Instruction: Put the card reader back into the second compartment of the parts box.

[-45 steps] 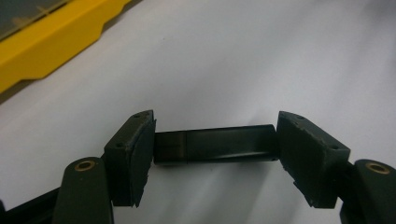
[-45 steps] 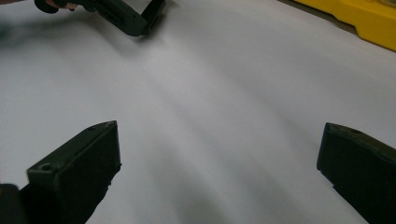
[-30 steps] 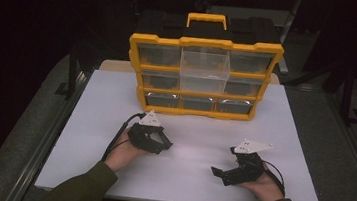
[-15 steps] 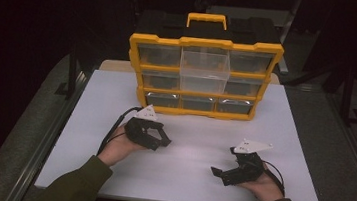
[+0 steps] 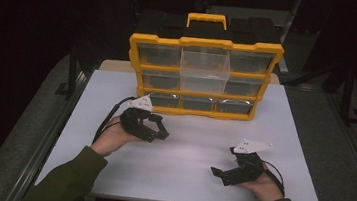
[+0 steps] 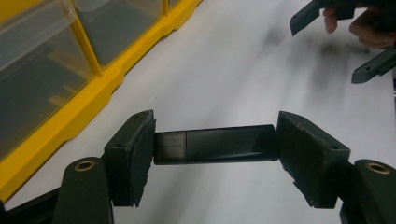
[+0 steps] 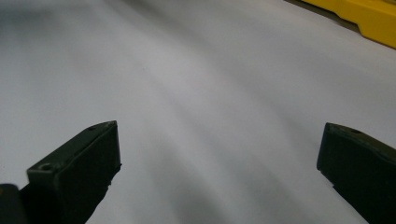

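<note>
My left gripper (image 6: 215, 147) clamped on black stick (image 6: 212, 146) near yellow drawer box (image 5: 203, 78); right gripper (image 5: 222, 174) wide open over white table (image 5: 190, 157).

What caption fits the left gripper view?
Left gripper clamps a dark cylinder end to end beside the yellow drawer cabinet.

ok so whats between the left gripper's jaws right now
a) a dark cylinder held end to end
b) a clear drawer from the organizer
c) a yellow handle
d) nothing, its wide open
a: in the left gripper view the left gripper has its two pads pressed on the two ends of a dark cylinder, which lies crosswise above the white table.
</note>
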